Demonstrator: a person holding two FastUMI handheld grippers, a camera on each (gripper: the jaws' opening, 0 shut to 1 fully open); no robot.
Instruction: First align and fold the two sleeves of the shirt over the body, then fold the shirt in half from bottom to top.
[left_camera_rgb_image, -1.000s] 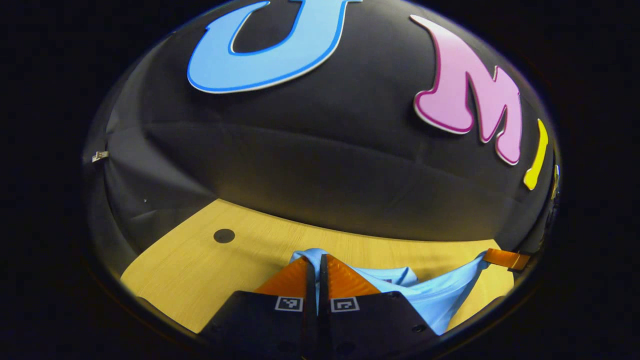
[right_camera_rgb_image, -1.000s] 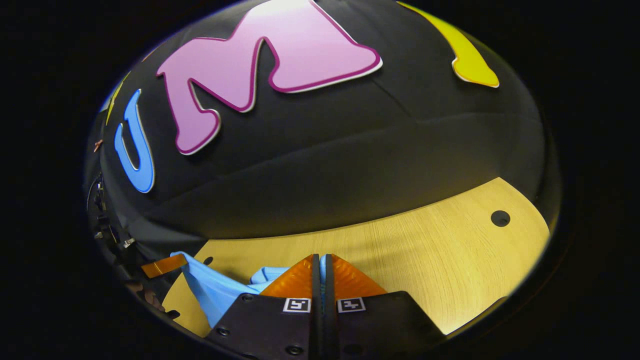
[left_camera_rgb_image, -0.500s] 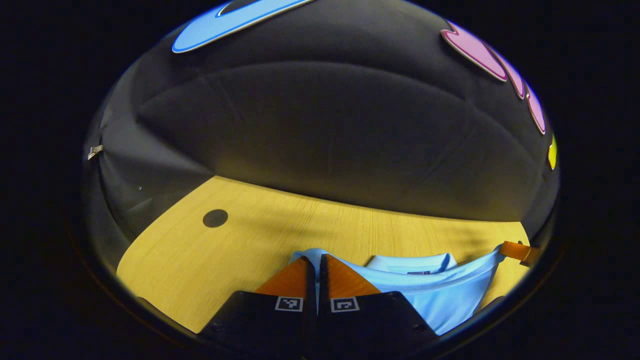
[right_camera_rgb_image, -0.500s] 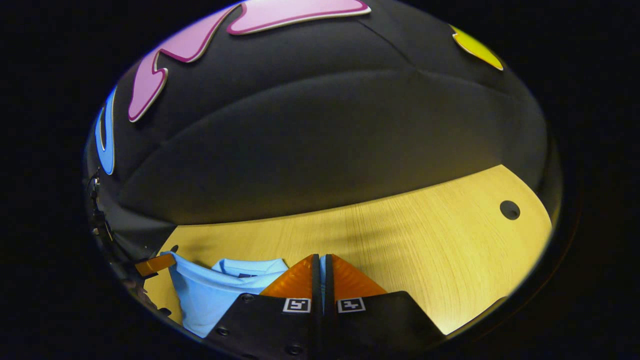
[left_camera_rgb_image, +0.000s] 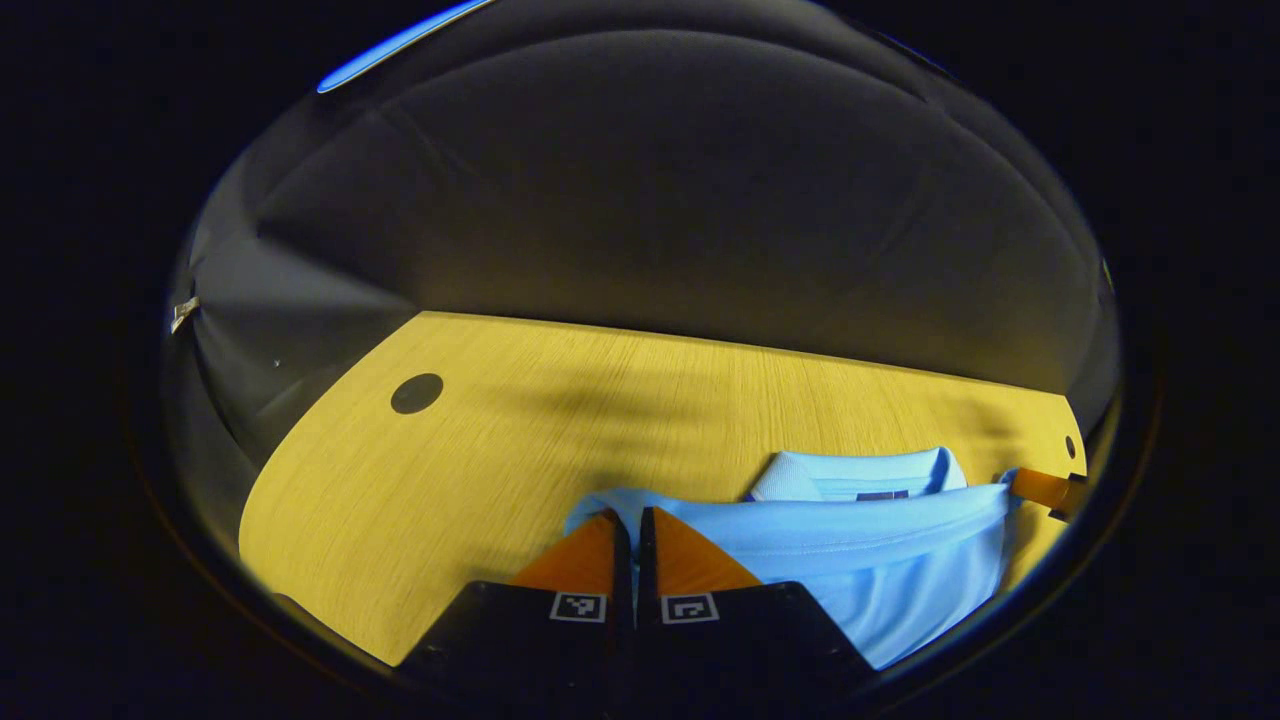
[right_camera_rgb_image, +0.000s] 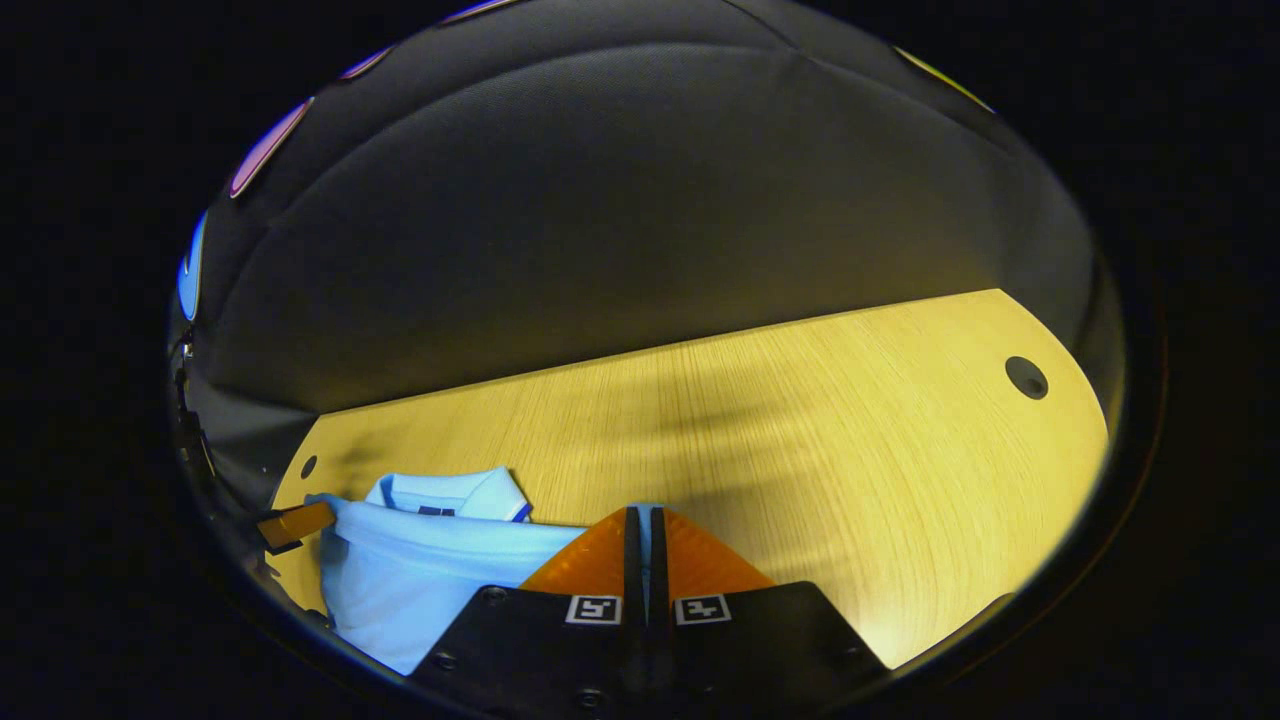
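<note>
A light blue polo shirt (left_camera_rgb_image: 860, 560) lies on the wooden table (left_camera_rgb_image: 500, 430), its hem stretched as a band between both grippers. In the left gripper view my left gripper (left_camera_rgb_image: 632, 518) is shut on the hem's left corner, and the collar (left_camera_rgb_image: 860, 478) shows just beyond the band. The right gripper (left_camera_rgb_image: 1045, 490) holds the other corner at the far right. In the right gripper view my right gripper (right_camera_rgb_image: 643, 515) is shut on the shirt (right_camera_rgb_image: 420, 570), with the collar (right_camera_rgb_image: 450, 495) behind the hem. The left gripper (right_camera_rgb_image: 290, 525) pinches the far corner.
The table (right_camera_rgb_image: 850, 450) runs back to the black cloth wall. A round cable hole (left_camera_rgb_image: 417, 393) sits at the table's far left, another hole (right_camera_rgb_image: 1026, 377) at the far right. Small holes (right_camera_rgb_image: 308, 466) mark the table near the collar.
Both grippers have tipped downward and carried the hem forward and down toward the collar. The collar has come into fuller view and the hem band now lies nearly flat over the shirt.
</note>
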